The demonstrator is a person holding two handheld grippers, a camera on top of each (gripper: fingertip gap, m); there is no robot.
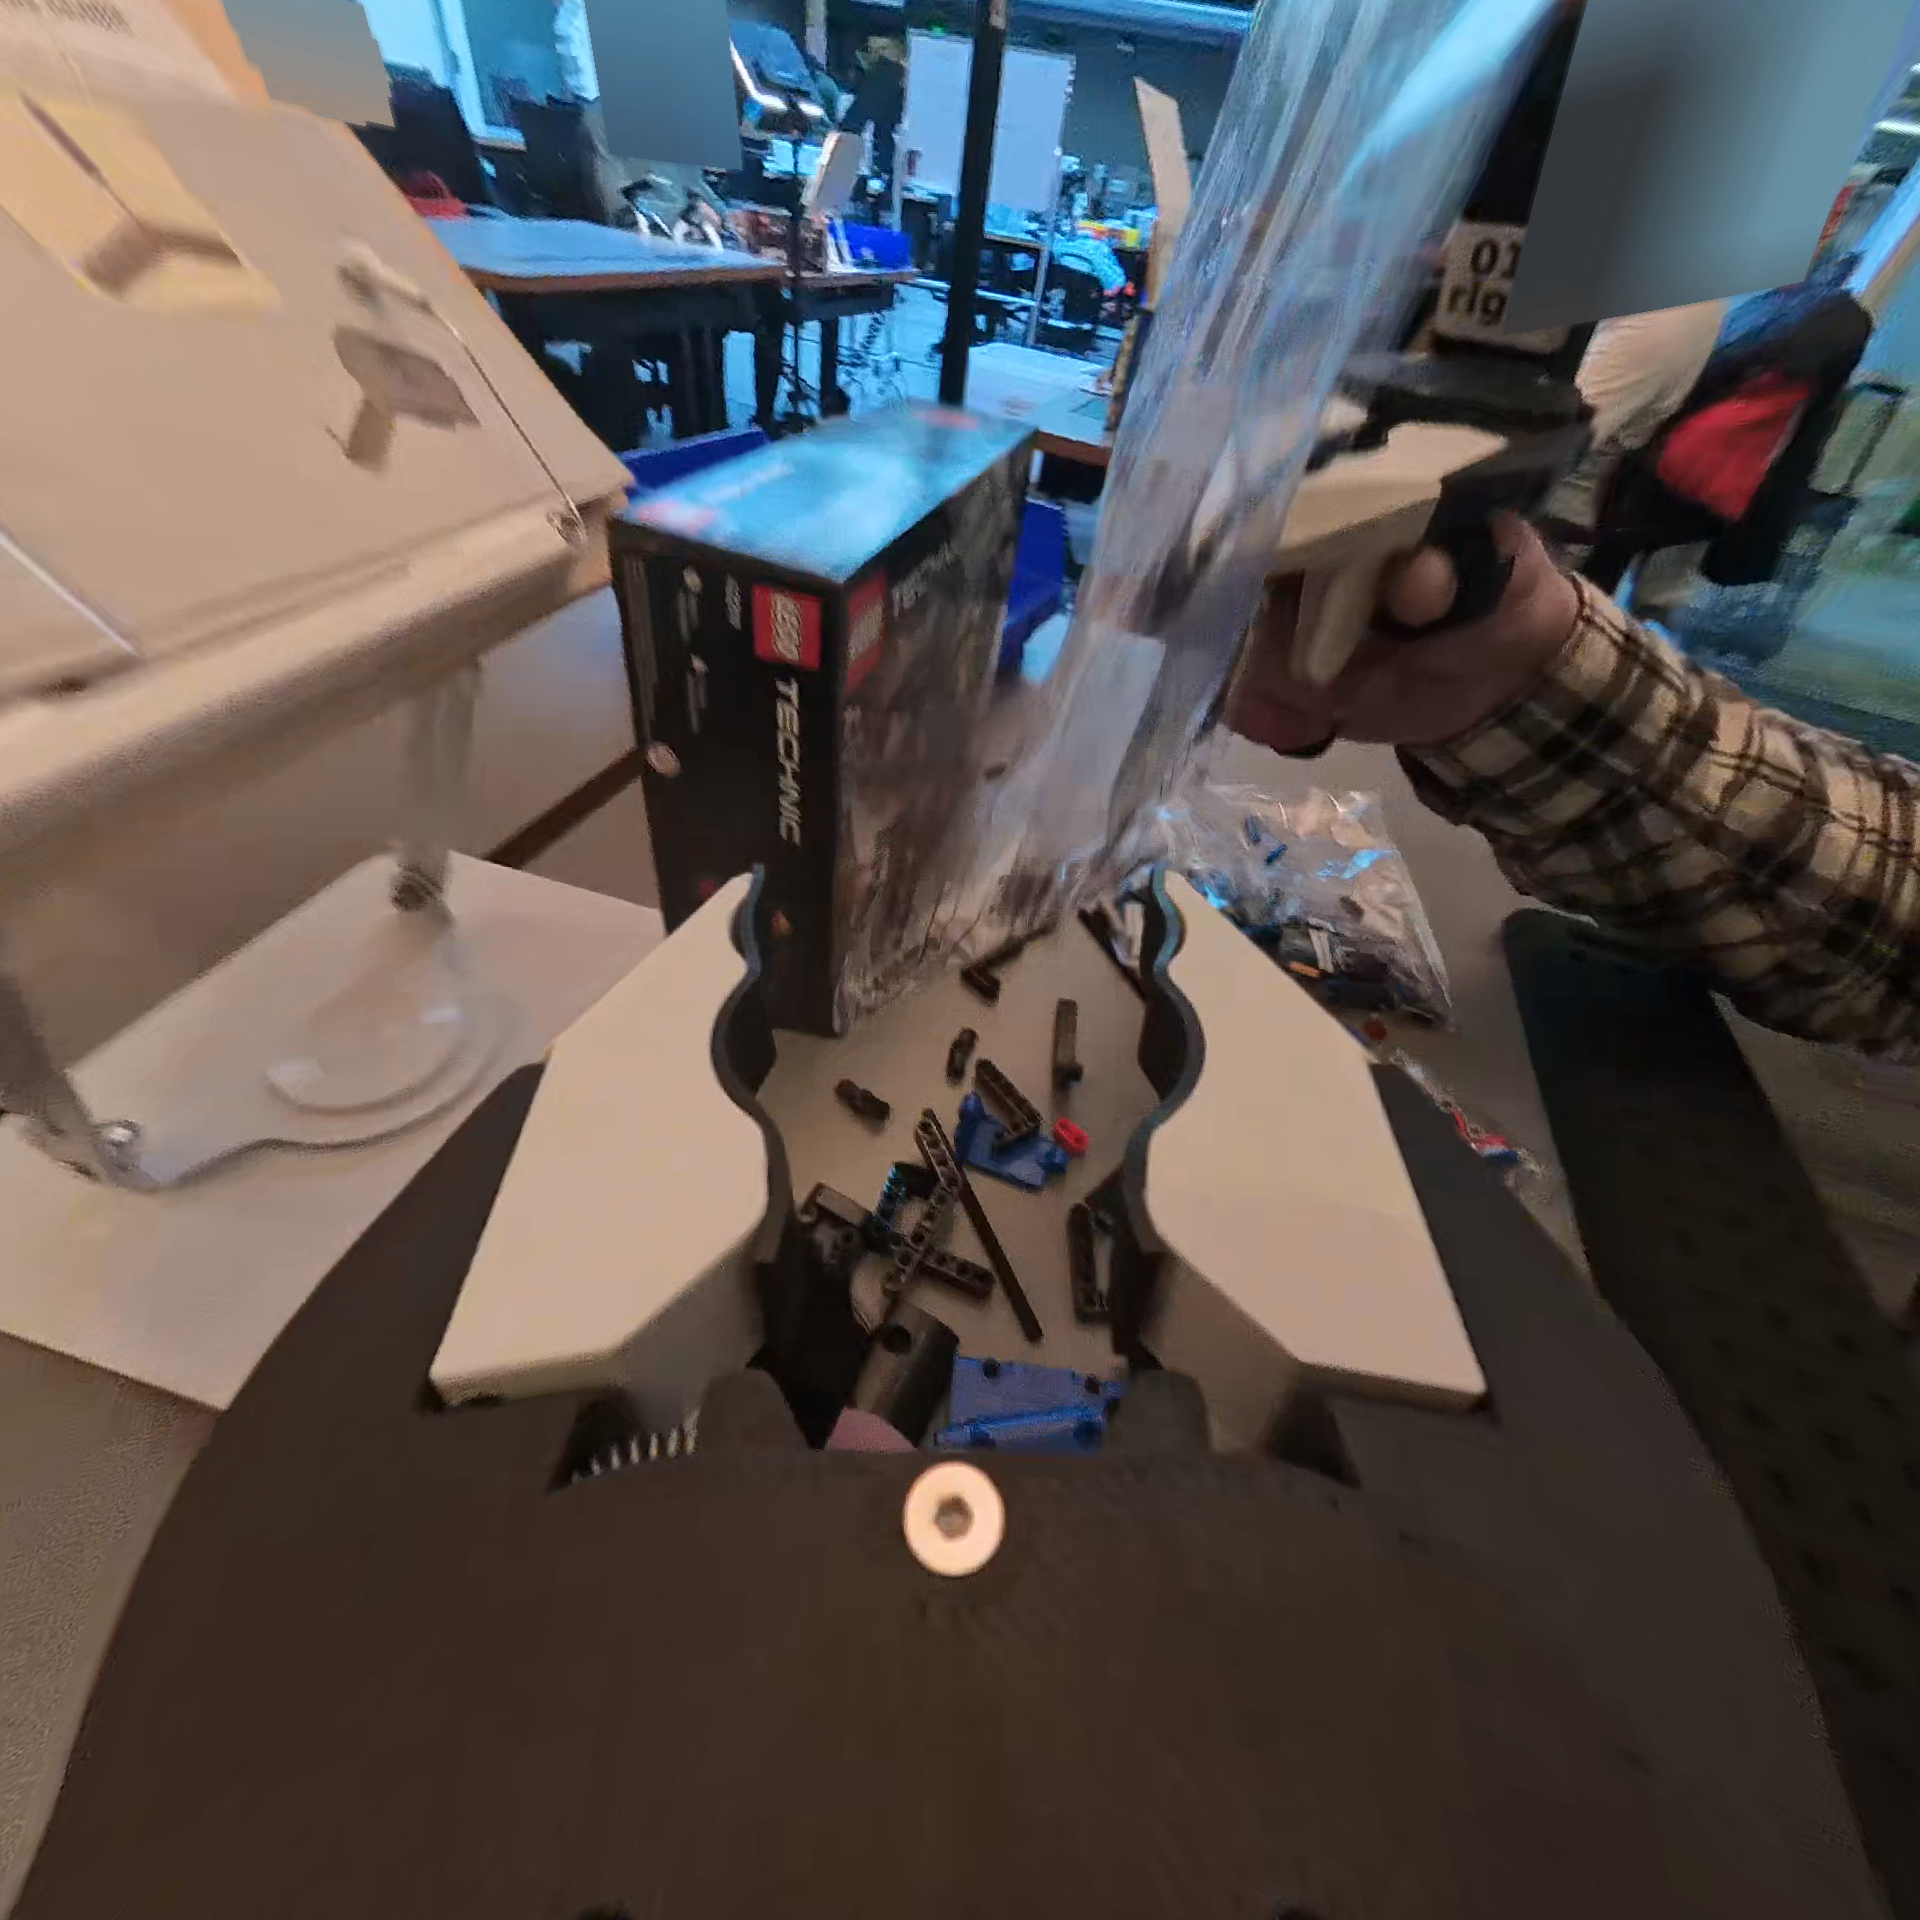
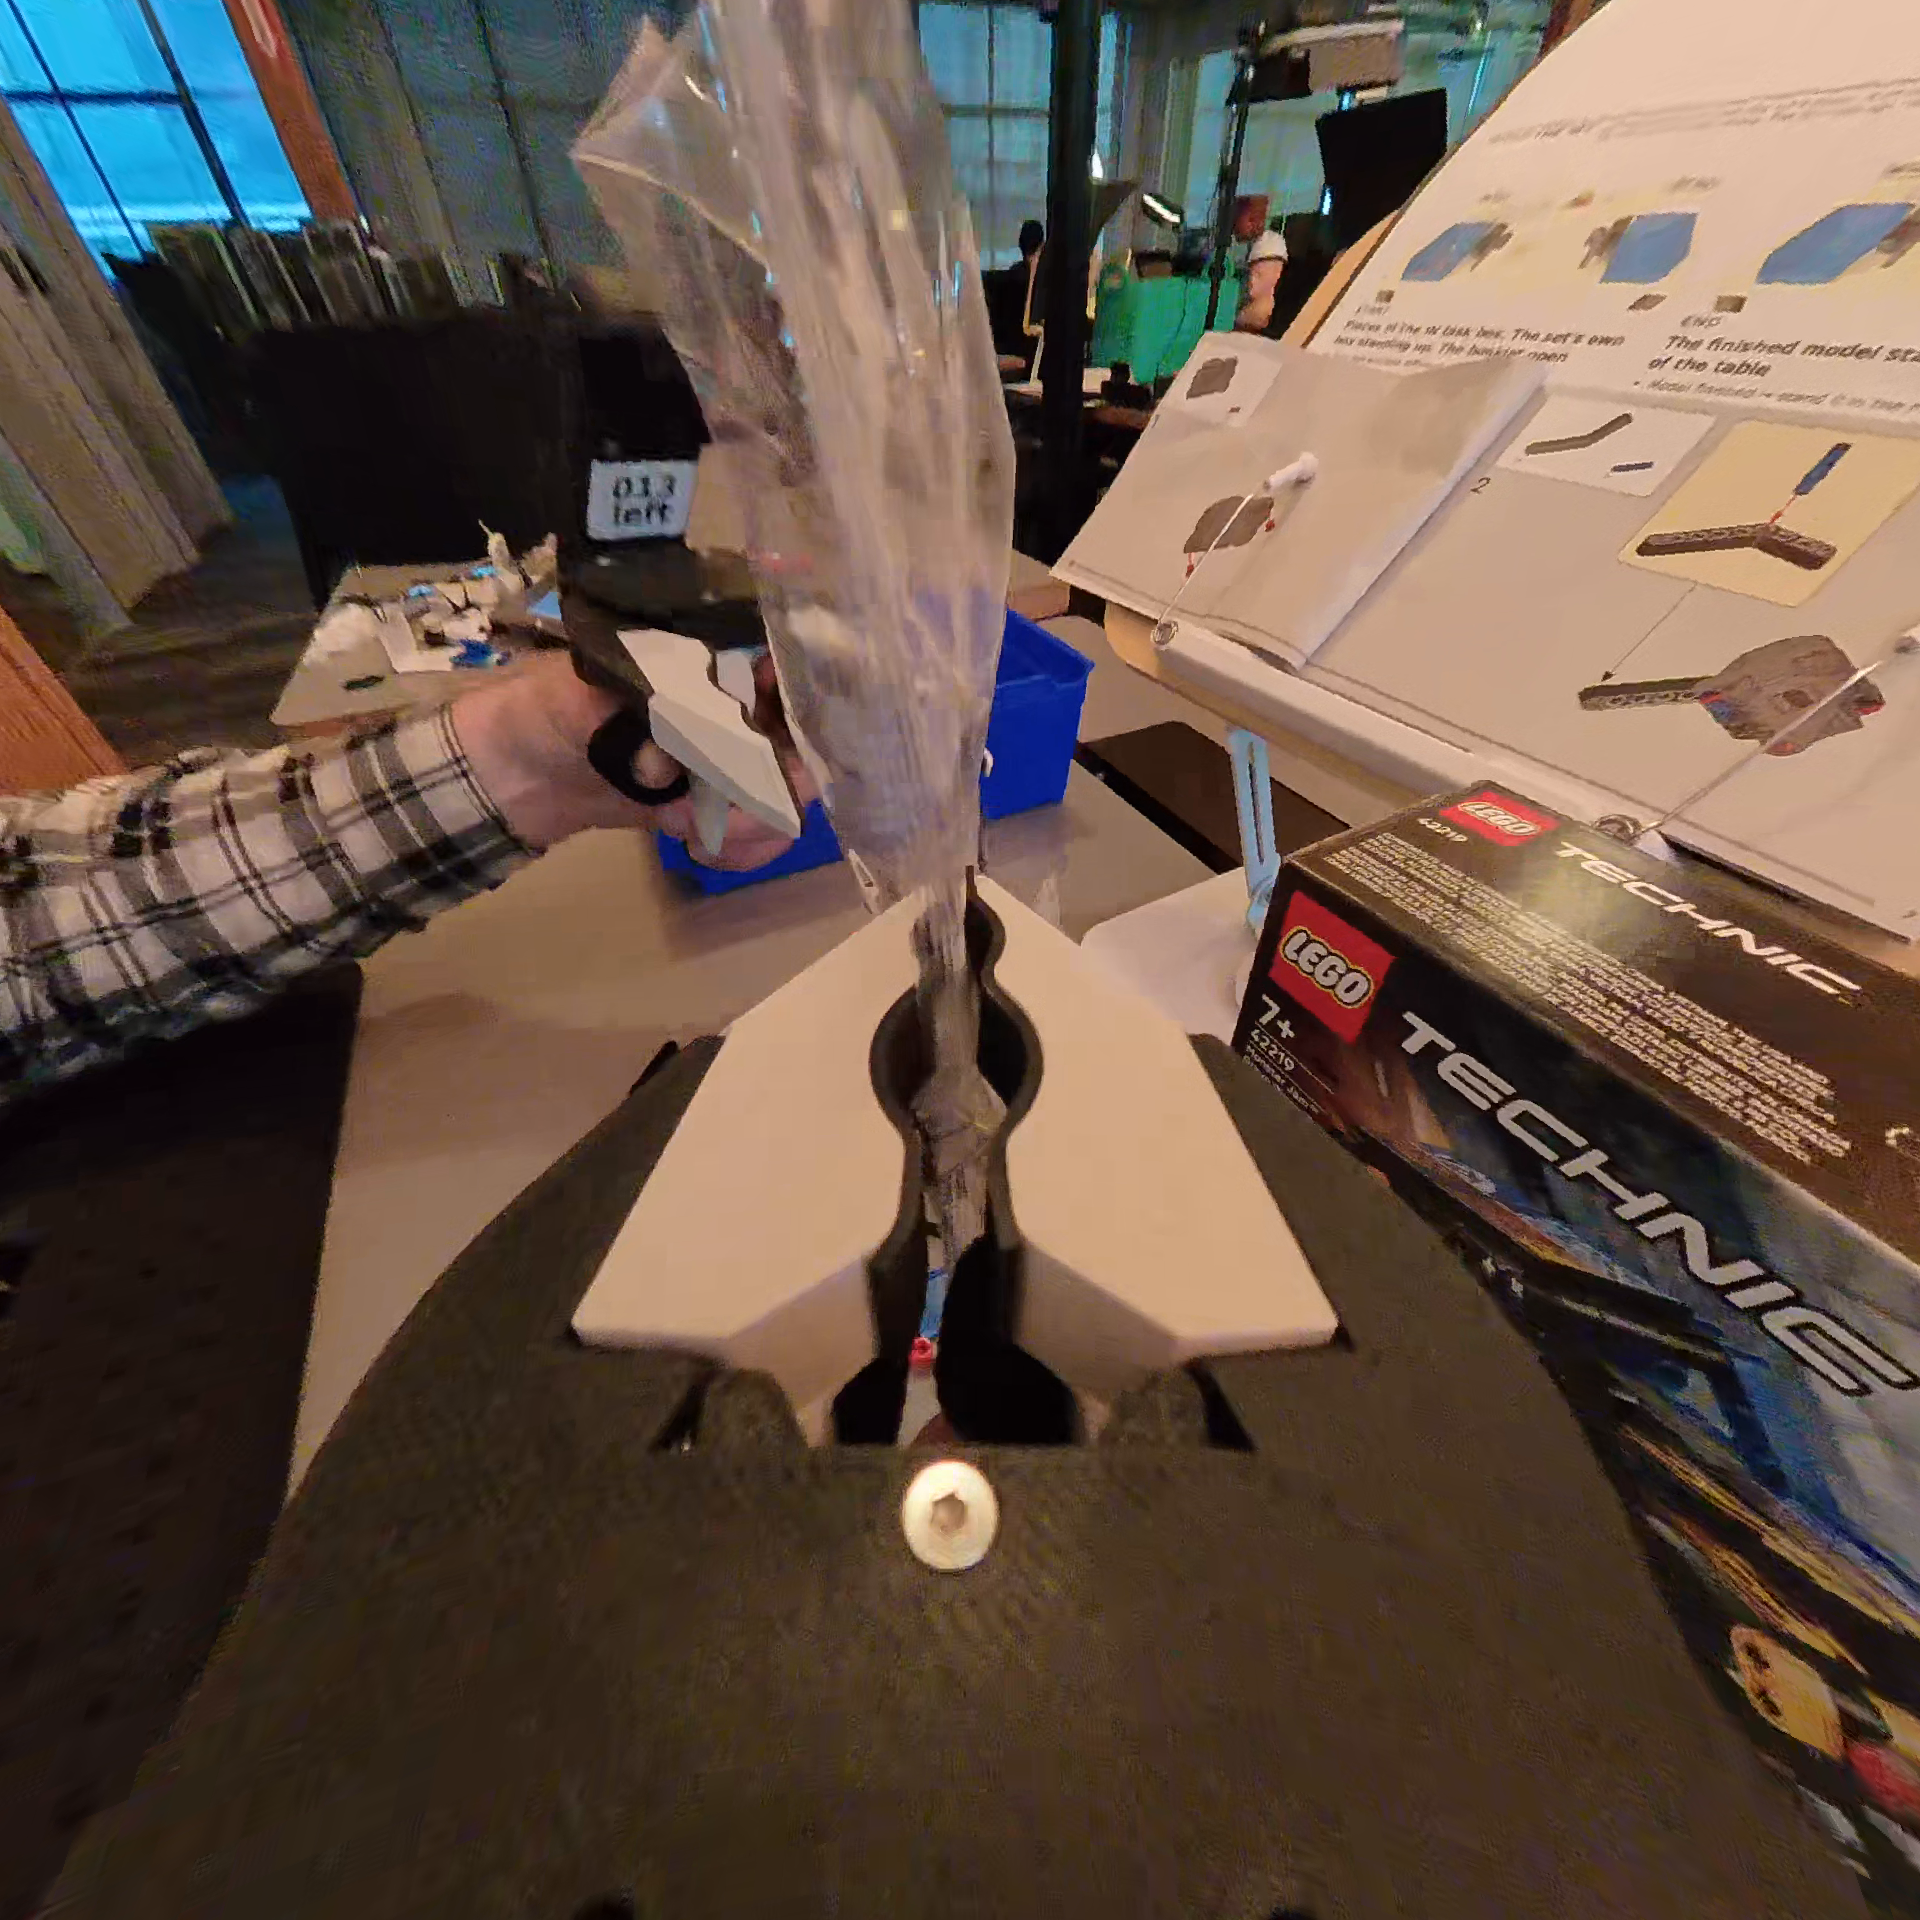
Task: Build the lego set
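My right gripper (image 2: 961, 920) is shut on a clear plastic bag (image 2: 862, 520) and holds it up over the table. In the left wrist view the bag (image 1: 1247, 416) hangs from the right gripper (image 1: 1288, 499), its lower end near the table. Loose black and blue Lego pieces (image 1: 966, 1195) lie on the table below, with a blue part (image 1: 1003, 1143) among them. My left gripper (image 1: 954, 935) is open and empty above these pieces. It also shows in the right wrist view (image 2: 743, 764), just left of the bag.
The black set box (image 1: 790, 727) stands behind the pieces and shows in the right wrist view (image 2: 1558, 1091). An instruction booklet on a stand (image 1: 260, 416) is at the left. A second bag of parts (image 1: 1320, 914) lies at the right. A blue bin (image 2: 1039, 707) sits farther back. One gripper's finger ends stand about 11 cm off the other's.
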